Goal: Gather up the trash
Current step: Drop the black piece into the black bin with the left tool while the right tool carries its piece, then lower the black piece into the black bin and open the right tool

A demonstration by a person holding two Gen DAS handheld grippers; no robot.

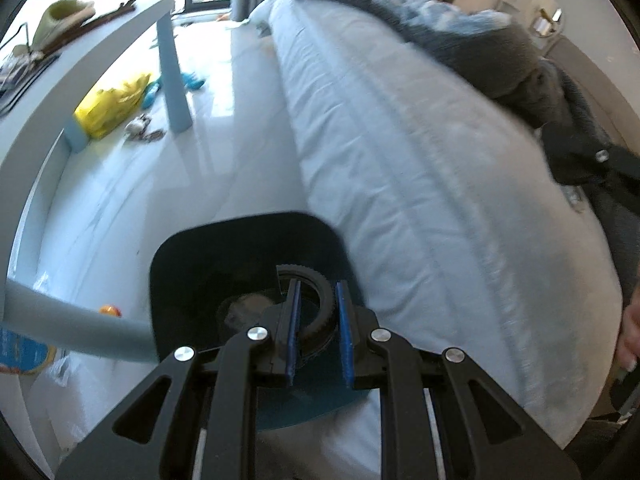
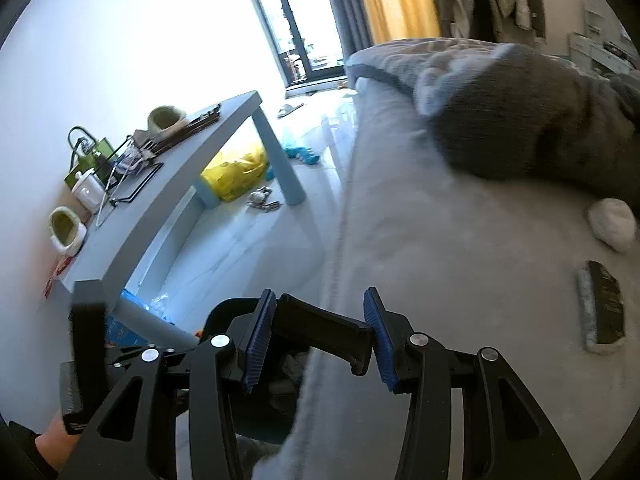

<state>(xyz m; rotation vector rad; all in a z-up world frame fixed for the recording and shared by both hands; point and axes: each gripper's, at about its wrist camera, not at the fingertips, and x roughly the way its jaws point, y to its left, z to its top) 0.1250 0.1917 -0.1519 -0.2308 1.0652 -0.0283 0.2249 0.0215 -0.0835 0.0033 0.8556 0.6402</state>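
Note:
A dark bin with a teal outside stands on the floor against the bed, with crumpled trash at its bottom. My left gripper hangs over the bin's near rim, shut on a black ribbed ring. In the right wrist view my right gripper is shut on a black flat piece above the bed's edge, with the bin below it. On the bed lie a white crumpled tissue and a black wrapper.
A pale blue table runs along the wall, loaded with cups, slippers and a wire rack. Under it lie a yellow bag and small litter. A grey blanket is heaped on the bed. A hand holds the other gripper at lower left.

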